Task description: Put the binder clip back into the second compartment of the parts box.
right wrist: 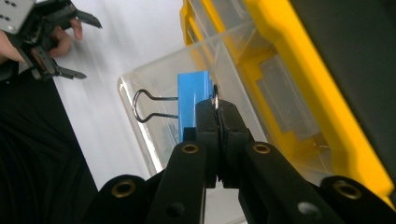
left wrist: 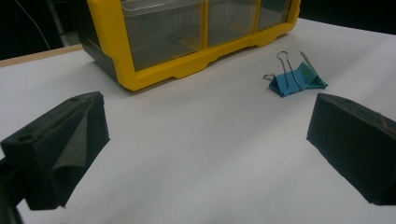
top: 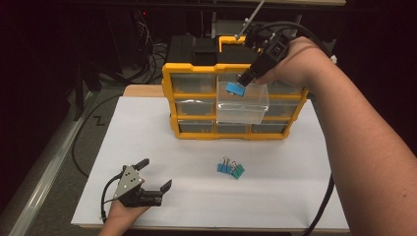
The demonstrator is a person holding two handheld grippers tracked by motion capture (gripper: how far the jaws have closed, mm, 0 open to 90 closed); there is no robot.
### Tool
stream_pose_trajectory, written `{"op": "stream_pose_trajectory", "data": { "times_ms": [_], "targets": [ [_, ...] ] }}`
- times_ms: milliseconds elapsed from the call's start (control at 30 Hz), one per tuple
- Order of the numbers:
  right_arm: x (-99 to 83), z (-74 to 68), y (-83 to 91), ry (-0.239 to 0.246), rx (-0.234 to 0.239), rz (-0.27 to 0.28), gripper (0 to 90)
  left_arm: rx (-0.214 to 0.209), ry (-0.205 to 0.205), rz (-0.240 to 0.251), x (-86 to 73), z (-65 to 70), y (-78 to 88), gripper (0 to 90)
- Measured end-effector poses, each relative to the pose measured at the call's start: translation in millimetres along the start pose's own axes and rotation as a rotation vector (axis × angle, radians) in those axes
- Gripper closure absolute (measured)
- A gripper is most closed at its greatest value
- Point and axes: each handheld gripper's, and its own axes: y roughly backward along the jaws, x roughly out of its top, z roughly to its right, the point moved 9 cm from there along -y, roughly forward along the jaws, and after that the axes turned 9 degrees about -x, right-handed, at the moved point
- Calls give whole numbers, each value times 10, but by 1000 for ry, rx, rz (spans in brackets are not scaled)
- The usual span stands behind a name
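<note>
Down at the near left, the left gripper (top: 153, 173) rested low over the white surface (top: 147, 132) with its jaws spread wide and nothing between them. A grey three-cornered plate sat on top of it, and only part of the hand holding it showed at the bottom edge. In the left gripper view its two black pads (left wrist: 65, 144) looked soft and blocky, like foam.

Near the middle of the surface lay two small binder clips touching each other, a blue clip (top: 224, 167) and a green clip (top: 238, 170). Their thin wire handles were shiny metal. From above they were tiny, and I could not tell if the handles were crossed.

Behind them stood a yellow plastic cabinet (top: 169, 93) with rows of little clear drawers. What lay inside the shut drawers was too dim to see. One clear drawer (top: 243, 105) in the middle column was pulled out toward the front.

On the right, the right gripper (top: 242, 78) hung over that open drawer, pinching another blue binder clip (top: 235, 89) by one wire handle. In the right gripper view its jaws were pressed together on the wire, and the blue clip body (right wrist: 191, 105) stuck out sideways above the drawer's clear wall (right wrist: 154, 88). The other handle looped out to the side. The bottom of the drawer was blurry.
</note>
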Motion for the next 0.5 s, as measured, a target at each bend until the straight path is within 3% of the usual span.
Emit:
{"op": "stream_pose_trajectory", "data": {
  "times_ms": [200, 267, 367, 500],
  "targets": [
    [-7, 22, -70, -6, 3, -1, 895, 4, 2, 7, 7, -16, 5, 2],
    [31, 23, -30, -28, 3, 20, 667, 4, 2, 6, 6, -14, 5, 2],
    [21, -33, 67, -30, 5, 18, 566, 0, -1, -4, -5, -9, -3, 2],
    [-85, -130, 180, -28, 11, 17, 522, 0, -2, -6, -11, -1, -8, 2]
  ]
}}
